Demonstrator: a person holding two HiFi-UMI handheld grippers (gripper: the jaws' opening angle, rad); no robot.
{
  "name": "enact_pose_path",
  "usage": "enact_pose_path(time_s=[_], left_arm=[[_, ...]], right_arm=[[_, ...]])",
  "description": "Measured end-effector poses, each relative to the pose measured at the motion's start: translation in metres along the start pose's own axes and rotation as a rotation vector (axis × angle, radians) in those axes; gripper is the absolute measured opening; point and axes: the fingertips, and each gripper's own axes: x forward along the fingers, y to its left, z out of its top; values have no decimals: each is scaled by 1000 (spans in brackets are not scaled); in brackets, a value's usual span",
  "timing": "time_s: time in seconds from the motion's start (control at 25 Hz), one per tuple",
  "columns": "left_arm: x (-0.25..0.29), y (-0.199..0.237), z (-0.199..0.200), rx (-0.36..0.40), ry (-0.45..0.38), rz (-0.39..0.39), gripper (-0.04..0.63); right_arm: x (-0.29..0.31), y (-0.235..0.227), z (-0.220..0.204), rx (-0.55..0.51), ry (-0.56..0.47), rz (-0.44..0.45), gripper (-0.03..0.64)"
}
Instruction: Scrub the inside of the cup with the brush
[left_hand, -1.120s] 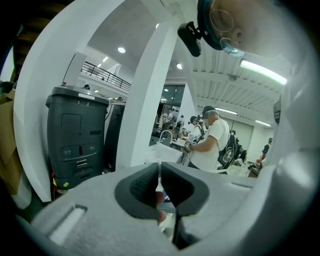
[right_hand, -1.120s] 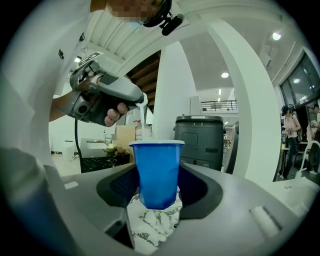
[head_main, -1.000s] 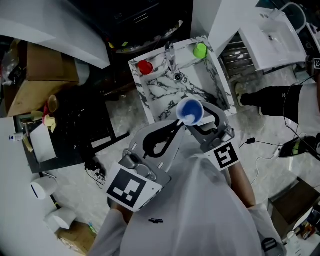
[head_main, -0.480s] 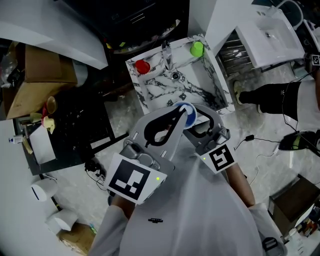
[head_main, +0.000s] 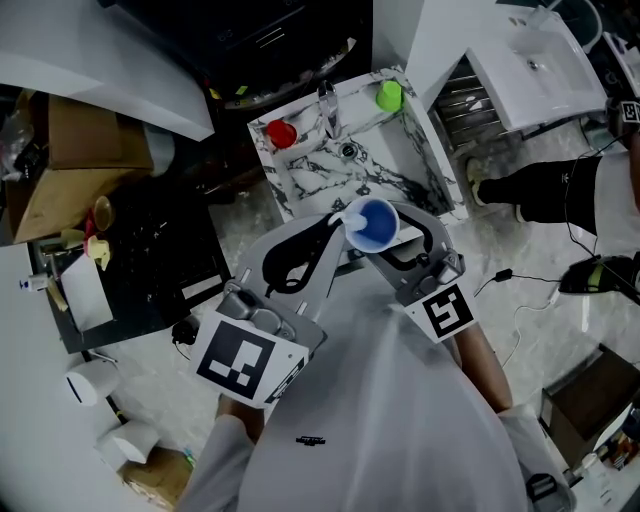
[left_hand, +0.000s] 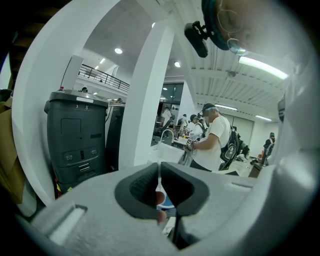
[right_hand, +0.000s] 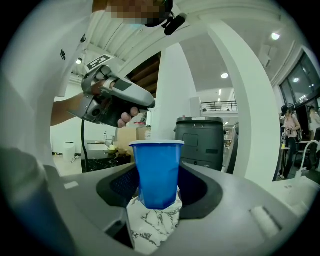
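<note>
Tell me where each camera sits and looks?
Head view: on the person's head, looking down at the sink; left gripper, right gripper, a forearm show.
Left gripper view: on that gripper, looking along its jaws, shut on the brush.
Right gripper view: on that gripper, looking along its jaws, holding the cup.
Shared: all show the cup.

Right gripper (head_main: 388, 238): jaws on blue plastic cup (head_main: 375, 224), mouth up | left gripper (head_main: 334, 228): tips beside cup rim | beyond: marble-patterned sink (head_main: 312, 186), red round object (head_main: 282, 133), green round object (head_main: 388, 96)
</note>
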Motion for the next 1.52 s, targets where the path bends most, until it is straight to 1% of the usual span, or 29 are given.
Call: enact_pose_path(time_s=[0.12, 0.4, 0.48, 0.56, 0.68, 0.88, 1.0, 1.16, 1.28, 1.4, 1.52], left_arm=[[-2, -9, -3, -9, 15, -32, 18], [-2, -33, 2, -50, -32, -104, 18], [2, -37, 3, -56, -40, -114, 18], [7, -37, 3, -58, -47, -113, 18], [14, -34, 4, -43, -50, -102, 18], [21, -23, 6, -11, -50, -42, 18], [21, -14, 3, 10, -36, 1, 18], [23, -9, -8, 13, 1, 21, 18], [24, -9, -15, 23, 24, 18, 18], [23, -12, -22, 23, 51, -7, 18], [24, -18, -26, -18, 53, -59, 18]], right_arm=[[0, -5, 0, 2, -5, -11, 239], [0, -4, -3, -20, 7, -2, 239], [1, -3, -2, -27, 12, 4, 239], [2, -1, -2, -26, 17, 8, 239], [1, 1, 8, 27, -40, -12, 239], [0, 5, 5, 1, -8, 6, 239], [-1, 4, 9, 32, -35, -8, 239], [-3, -1, 12, 70, -75, -27, 239], [-2, -3, 14, 86, -94, -33, 239], [0, -3, 17, 94, -104, -36, 239], [4, -3, 15, 86, -100, -30, 239]])
